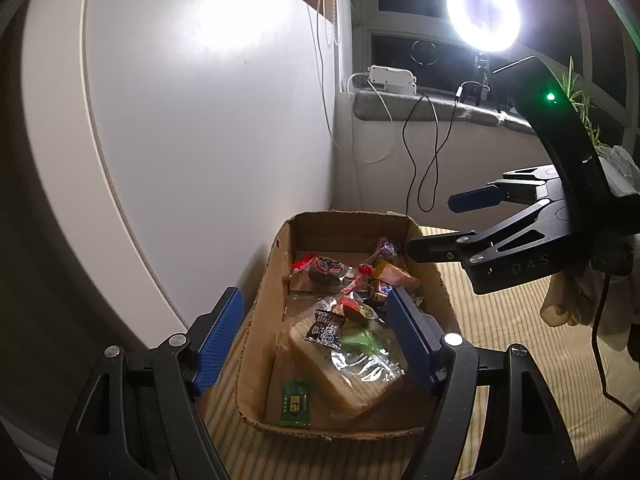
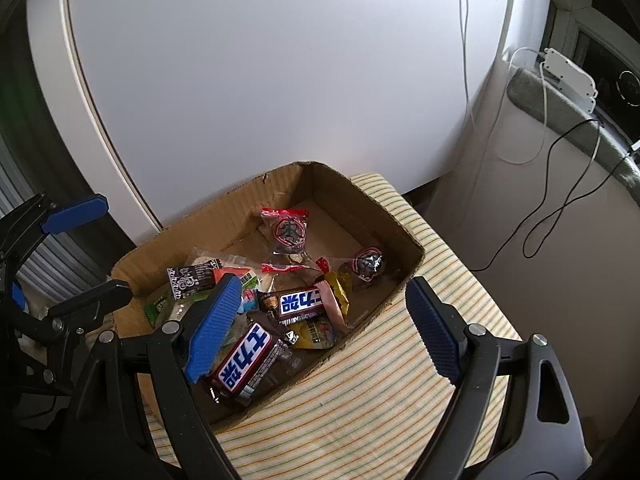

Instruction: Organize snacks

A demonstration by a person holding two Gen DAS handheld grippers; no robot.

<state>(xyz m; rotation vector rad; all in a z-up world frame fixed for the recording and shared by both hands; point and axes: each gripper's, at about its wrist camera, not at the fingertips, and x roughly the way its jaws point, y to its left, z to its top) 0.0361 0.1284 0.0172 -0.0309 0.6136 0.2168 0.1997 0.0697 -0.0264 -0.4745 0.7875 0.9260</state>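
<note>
Both claws are seen hovering above the cardboard box (image 2: pixel 362 204), and nothing is gripped by either. The left claw (image 1: pixel 316 334) is spread wide, its blue pads (image 1: pixel 218 338) standing clear on either side of the box's near end, with only air between them. The right claw (image 2: pixel 326 326) is likewise released, one pad hanging over the box's inside, the other out over the striped cloth (image 2: pixel 400 380) that covers the bench.

The snacks are found gathered inside the box. Two dark chocolate bars (image 2: pixel 244 364) with blue-and-white lettering are lying at the near corner in the right wrist view, one just beyond the other. Red-trimmed clear packets (image 2: pixel 286 230) are scattered toward the far end, and a yellow wrapper (image 2: pixel 340 286) is tucked beside the bars. A large wrapped bread slice (image 1: pixel 356 368) is propped at the end nearest the left claw, with a small green packet (image 1: pixel 295 403) lying beside it on the box floor.

No loose snack is spotted on the cloth around the box in either view. By that, the gathering is judged to be largely or wholly done; what may be left is tidying of the jumbled pile, though whether more items wait out of frame cannot be told.
</note>
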